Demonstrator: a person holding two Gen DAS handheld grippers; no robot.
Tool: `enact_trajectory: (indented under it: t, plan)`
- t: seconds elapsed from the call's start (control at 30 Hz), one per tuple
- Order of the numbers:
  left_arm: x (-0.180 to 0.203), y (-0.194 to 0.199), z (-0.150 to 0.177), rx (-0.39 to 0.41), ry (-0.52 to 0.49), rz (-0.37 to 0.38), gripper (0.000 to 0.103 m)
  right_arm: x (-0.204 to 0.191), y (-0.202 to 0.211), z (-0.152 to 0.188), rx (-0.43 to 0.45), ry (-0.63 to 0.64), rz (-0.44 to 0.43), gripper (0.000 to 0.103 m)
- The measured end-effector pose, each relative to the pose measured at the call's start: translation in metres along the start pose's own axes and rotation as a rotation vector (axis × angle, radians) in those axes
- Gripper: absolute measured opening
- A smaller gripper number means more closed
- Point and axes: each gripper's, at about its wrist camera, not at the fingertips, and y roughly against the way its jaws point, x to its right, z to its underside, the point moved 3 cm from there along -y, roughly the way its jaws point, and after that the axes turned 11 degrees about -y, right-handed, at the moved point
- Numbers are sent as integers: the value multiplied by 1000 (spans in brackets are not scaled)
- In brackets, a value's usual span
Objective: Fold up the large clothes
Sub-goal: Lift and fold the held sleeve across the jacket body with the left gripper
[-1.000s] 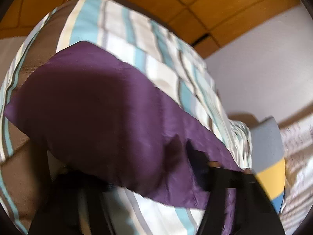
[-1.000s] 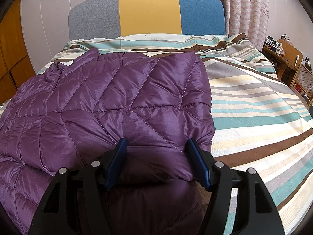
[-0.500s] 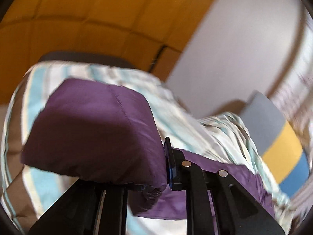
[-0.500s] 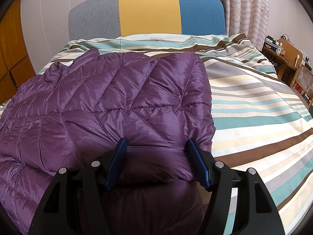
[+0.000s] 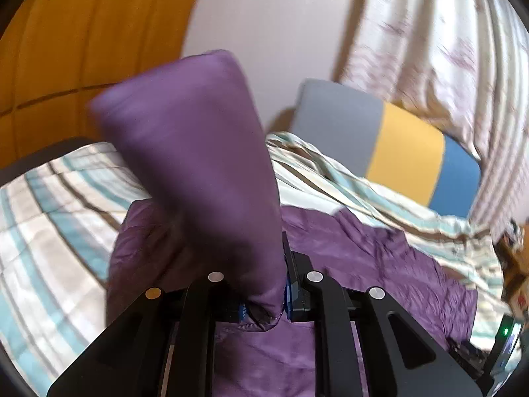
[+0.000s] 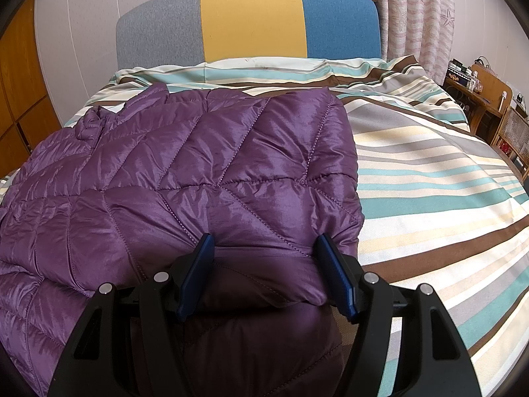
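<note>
On the striped bedspread [image 6: 429,178], a purple quilted jacket [image 6: 205,165] lies spread, glossy and diamond-stitched. Behind it: grey, yellow and blue headboard [image 6: 251,20], pale curtain [image 6: 416,16]. The left gripper [image 5: 264,311] is clamped on a lifted sleeve [image 5: 198,152]; the right gripper [image 6: 264,274] straddles a folded edge, jaws wide.

I am finding no readable text, label, brand, number or sign in either view. I am looking over the purple jacket [image 6: 205,178], the striped bedding [image 6: 429,178] and the headboard [image 6: 251,23], and none is showing any lettering. The clutter on the wooden desk [image 6: 479,89] at about two o'clock in the right wrist view is appearing too small to read.
</note>
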Motion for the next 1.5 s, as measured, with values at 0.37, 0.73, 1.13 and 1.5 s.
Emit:
enact_trajectory:
  t: [0.37, 0.73, 1.13, 1.5]
  plan:
    - [120, -29, 15, -54, -260, 107, 16, 0, 0, 0, 0, -2, -3, 65]
    - [207, -54, 52, -135, -484, 197, 16, -1, 0, 0, 0, -4, -6, 65]
    - [194, -26, 65, -126, -489, 338, 84, -3, -1, 0, 0, -5, -6, 65]
    - [64, -78, 47, -201, -226, 91, 84, -7, 29, -6, 70, -14, -53, 67]
